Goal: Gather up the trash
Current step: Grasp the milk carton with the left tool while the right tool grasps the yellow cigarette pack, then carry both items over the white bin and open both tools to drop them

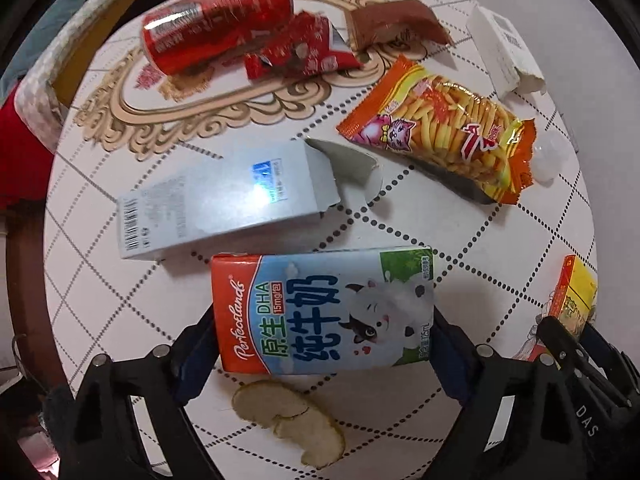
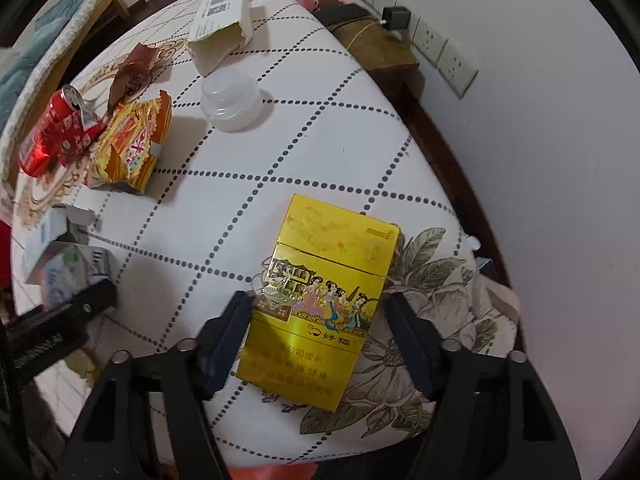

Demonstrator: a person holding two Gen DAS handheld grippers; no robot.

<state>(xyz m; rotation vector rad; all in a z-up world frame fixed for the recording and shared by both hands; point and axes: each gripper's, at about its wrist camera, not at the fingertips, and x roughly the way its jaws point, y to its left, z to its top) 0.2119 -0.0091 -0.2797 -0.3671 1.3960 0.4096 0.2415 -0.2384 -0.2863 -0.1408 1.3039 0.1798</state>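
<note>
My left gripper point(image 1: 320, 344) is open, its jaws on either side of a blue and red milk carton point(image 1: 324, 308) lying flat on the table point(image 1: 500, 224). My right gripper point(image 2: 316, 332) is open, its jaws on either side of a yellow cigarette pack point(image 2: 324, 300) lying on the table point(image 2: 256, 184); a small gap shows on each side. The pack also shows in the left wrist view point(image 1: 572, 300), with the right gripper's black frame over it. Apple slices point(image 1: 288, 420) lie under the left gripper.
More litter lies further back: a crushed red can point(image 1: 216, 20), a red wrapper point(image 1: 304, 48), a brown wrapper point(image 1: 396, 20), an orange snack bag point(image 1: 440, 132), a grey box point(image 1: 224, 200), a torn white box point(image 2: 220, 28) and a clear plastic cup point(image 2: 230, 98). A wall with sockets point(image 2: 440, 48) stands at right.
</note>
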